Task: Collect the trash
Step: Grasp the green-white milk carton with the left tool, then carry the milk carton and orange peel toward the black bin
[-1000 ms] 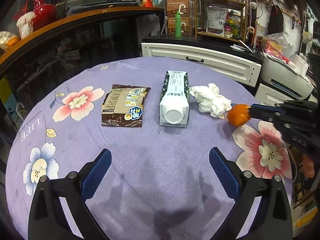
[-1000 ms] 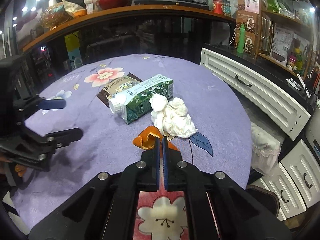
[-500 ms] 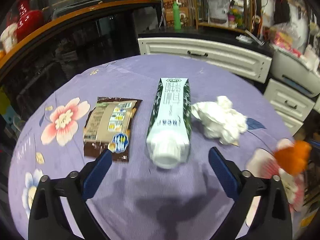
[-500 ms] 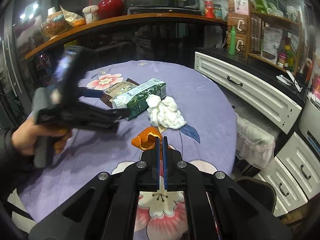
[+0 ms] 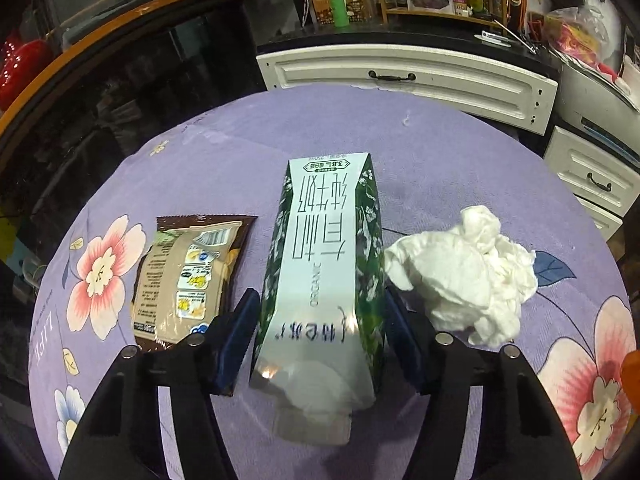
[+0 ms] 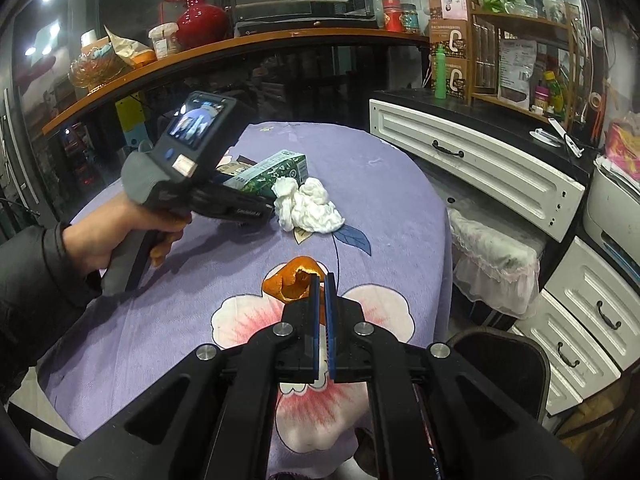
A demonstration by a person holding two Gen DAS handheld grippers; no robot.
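Left gripper (image 5: 320, 332) closing astride the near end of the milk carton (image 5: 324, 280) to lift it, while right gripper (image 6: 321, 280) pinches orange peel (image 6: 294, 280).

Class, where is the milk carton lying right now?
In the left wrist view, the milk carton lies on its side mid-table between the snack packet and crumpled tissue, inside the closing left claw.

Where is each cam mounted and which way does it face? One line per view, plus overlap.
Left wrist: on the left gripper, looking down its closing fingers at the milk carton between them; own fingers show.
Right wrist: on the right gripper, shut on orange peel, facing across the table; the left hand shows.
Shared: carton, crumpled tissue, snack wrapper.
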